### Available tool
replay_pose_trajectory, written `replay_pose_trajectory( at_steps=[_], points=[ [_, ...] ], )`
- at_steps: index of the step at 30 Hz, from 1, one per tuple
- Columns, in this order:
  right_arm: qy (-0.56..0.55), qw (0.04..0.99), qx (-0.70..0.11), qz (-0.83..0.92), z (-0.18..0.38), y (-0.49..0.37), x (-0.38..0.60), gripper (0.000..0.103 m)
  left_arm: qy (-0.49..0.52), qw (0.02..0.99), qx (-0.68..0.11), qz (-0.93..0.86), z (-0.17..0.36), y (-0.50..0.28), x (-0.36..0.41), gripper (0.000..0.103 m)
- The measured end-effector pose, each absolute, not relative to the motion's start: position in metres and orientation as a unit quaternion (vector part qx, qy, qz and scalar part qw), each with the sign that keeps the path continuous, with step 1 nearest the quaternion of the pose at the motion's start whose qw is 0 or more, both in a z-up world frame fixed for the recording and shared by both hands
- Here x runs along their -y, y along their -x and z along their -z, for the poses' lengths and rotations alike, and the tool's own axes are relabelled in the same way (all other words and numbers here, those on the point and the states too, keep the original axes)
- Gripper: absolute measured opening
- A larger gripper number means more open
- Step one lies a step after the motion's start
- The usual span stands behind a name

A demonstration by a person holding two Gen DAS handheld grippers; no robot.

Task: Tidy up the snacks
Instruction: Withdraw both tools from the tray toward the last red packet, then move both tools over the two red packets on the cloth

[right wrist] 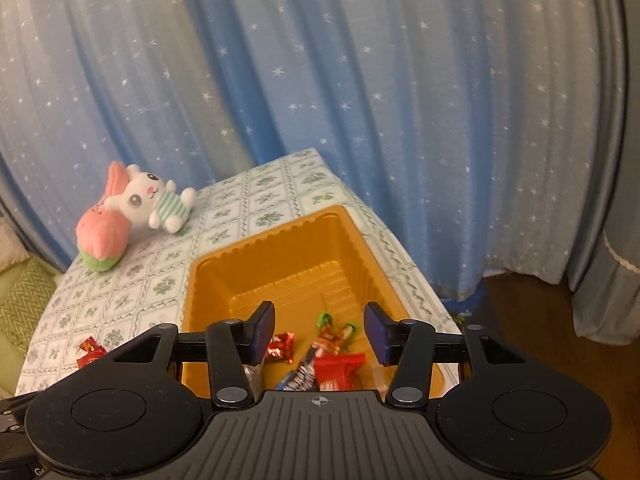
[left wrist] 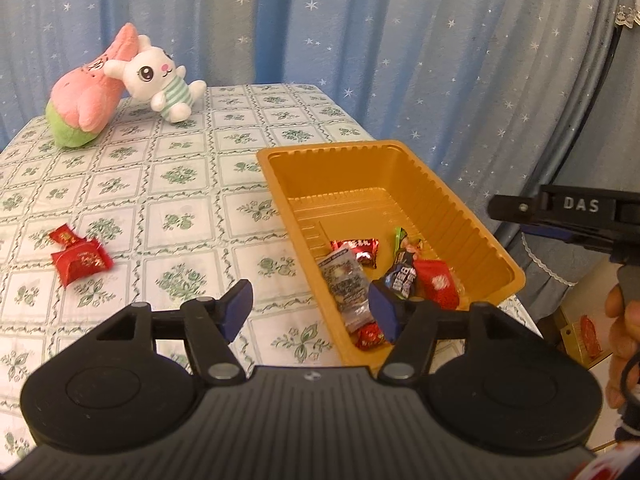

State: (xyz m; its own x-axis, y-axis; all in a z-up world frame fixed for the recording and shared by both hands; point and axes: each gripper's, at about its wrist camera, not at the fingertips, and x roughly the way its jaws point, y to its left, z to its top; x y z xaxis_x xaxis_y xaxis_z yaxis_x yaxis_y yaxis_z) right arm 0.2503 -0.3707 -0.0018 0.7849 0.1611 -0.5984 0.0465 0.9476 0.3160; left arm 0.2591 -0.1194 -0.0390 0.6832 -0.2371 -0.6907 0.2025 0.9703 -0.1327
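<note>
A gold plastic tray sits at the table's right edge and holds several wrapped snacks. It also shows in the right wrist view with the snacks at its near end. Red snack packets lie loose on the tablecloth to the left, and show in the right wrist view. My left gripper is open and empty, over the tray's near left rim. My right gripper is open and empty above the tray's near end; its body shows in the left wrist view.
A pink plush and a white bunny plush lie at the table's far left corner. A blue starred curtain hangs behind. The table edge drops off just right of the tray.
</note>
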Motion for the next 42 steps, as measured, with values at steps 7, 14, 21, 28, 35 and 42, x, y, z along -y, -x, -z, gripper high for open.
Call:
replay_pose_trajectory(
  at_steps=[7,14,21,28,35,42],
  points=[
    [-0.178,0.925,-0.336,-0.019,-0.004,-0.22,0.377,0.05,0.028,0.918,-0.381,0.109,0.033,-0.236,0.108,0.068],
    [-0.181,0.918,-0.352,-0.028,-0.008,-0.189,0.361,0.05,0.038,0.921,-0.378,0.093,0.021,-0.207,0.089,0.07],
    [-0.183,0.914,-0.359,-0.047,-0.012,-0.161,0.337,0.05,0.04,0.926,-0.367,0.075,0.005,-0.179,0.068,0.074],
    [-0.176,0.915,-0.357,-0.062,-0.019,-0.14,0.313,0.05,0.043,0.93,-0.361,0.06,-0.003,-0.156,0.047,0.076],
    [-0.167,0.916,-0.358,-0.076,-0.024,-0.132,0.296,0.05,0.047,0.931,-0.361,0.042,-0.002,-0.137,0.027,0.076],
    [-0.157,0.914,-0.363,-0.091,-0.025,-0.13,0.276,0.05,0.053,0.931,-0.361,0.023,0.0,-0.132,0.005,0.078]
  ],
)
